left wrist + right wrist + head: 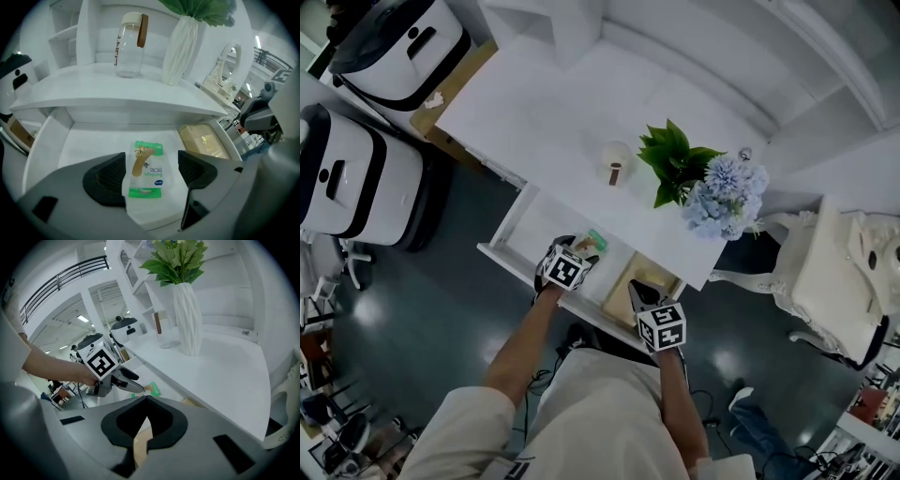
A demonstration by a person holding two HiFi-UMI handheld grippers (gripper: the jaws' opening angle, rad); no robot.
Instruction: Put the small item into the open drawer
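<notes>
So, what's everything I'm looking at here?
Desk: one, white, centre.
Drawer: one, white, open, under the desk front.
Packet: one, green and white, over the drawer floor.
Box: one, tan, right of the drawer.
Bottle: one, clear with a brown strap, on the desk.
Vase: one, white, on the desk, holding green leaves and blue flowers.
Chair: one, white, right of the desk.
Machines: two, white and black, on the floor at left.
Left gripper: one, grey, jaws apart either side of the packet.
Right gripper: one, grey, jaws together, empty.
</notes>
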